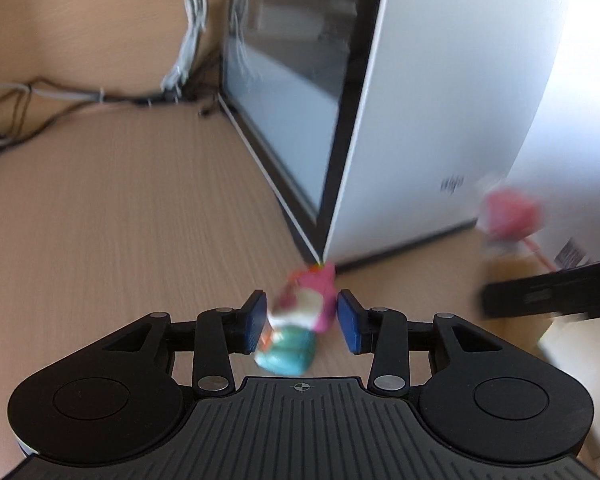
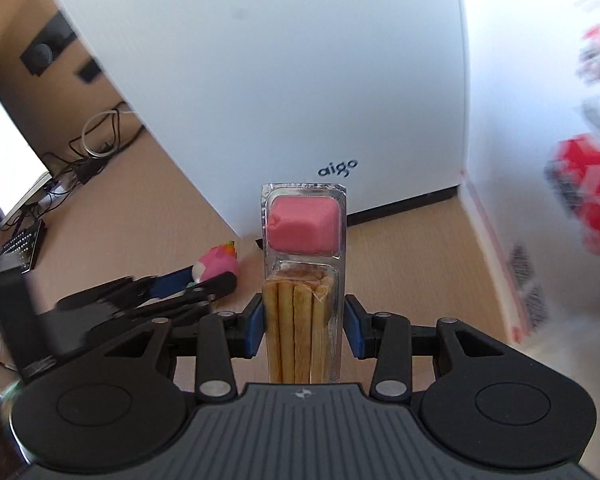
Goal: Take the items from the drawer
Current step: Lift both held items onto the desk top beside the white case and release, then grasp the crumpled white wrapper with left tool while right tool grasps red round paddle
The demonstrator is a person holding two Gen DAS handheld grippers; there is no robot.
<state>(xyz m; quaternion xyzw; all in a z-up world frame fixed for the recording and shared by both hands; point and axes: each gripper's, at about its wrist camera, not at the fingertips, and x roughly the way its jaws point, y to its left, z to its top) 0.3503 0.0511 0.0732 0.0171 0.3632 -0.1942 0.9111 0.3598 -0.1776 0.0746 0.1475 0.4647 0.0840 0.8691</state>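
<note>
Big white box-shaped case with a dark glass side panel (image 1: 440, 112) stands on the pale wood-grain desk (image 1: 120, 208), filling 12 to 2 o'clock in the left wrist view; its bottom corner sits just beyond the left tongs, so forward room is tight there, open desk toward 9 o'clock. Tangle of grey and black cables (image 1: 100, 96) lies at 10 o'clock, well apart. Right tongs (image 2: 304, 328) grip a clear plastic snack tray with biscuit sticks and a pink dip cup (image 2: 304, 240), held by its lower sides; it looks light, thin-walled, likely slick and crushable, so a moderate squeeze suits. Left tongs (image 1: 302, 320) bracket a small soft pink, white and teal wrapped packet (image 1: 300, 320); blur hides contact, so I cannot tell whether they pinch it.
</note>
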